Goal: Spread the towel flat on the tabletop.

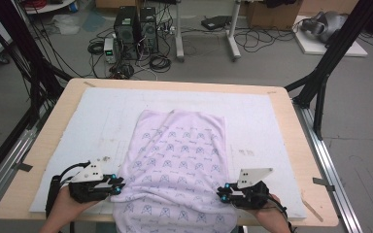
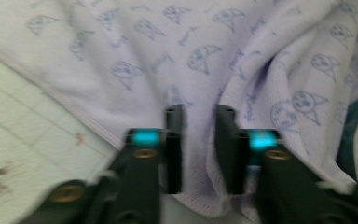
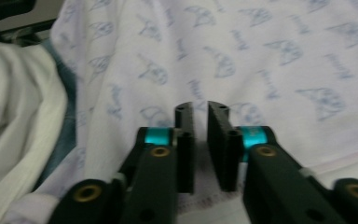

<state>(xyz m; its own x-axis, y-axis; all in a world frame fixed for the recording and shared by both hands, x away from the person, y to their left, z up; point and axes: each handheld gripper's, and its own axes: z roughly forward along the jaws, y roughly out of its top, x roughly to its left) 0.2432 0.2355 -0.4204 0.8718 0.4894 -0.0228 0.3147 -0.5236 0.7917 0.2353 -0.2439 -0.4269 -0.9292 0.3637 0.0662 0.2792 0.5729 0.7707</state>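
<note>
You find no wording here that you can read with any certainty. The pale lilac printed cloth [image 1: 177,160] carries a repeated blue pattern of small cat-face figures, and between them sit short slanted words in blue script; in the left gripper view [image 2: 242,56] and the right gripper view [image 3: 242,39] those words are too blurred for you to make out a single letter. The white padded mat on the light wooden table [image 1: 77,121] bears faint ruled lines but no figures or labels you can read. The black computer towers on the floor [image 1: 136,31] show no legible brand.
</note>
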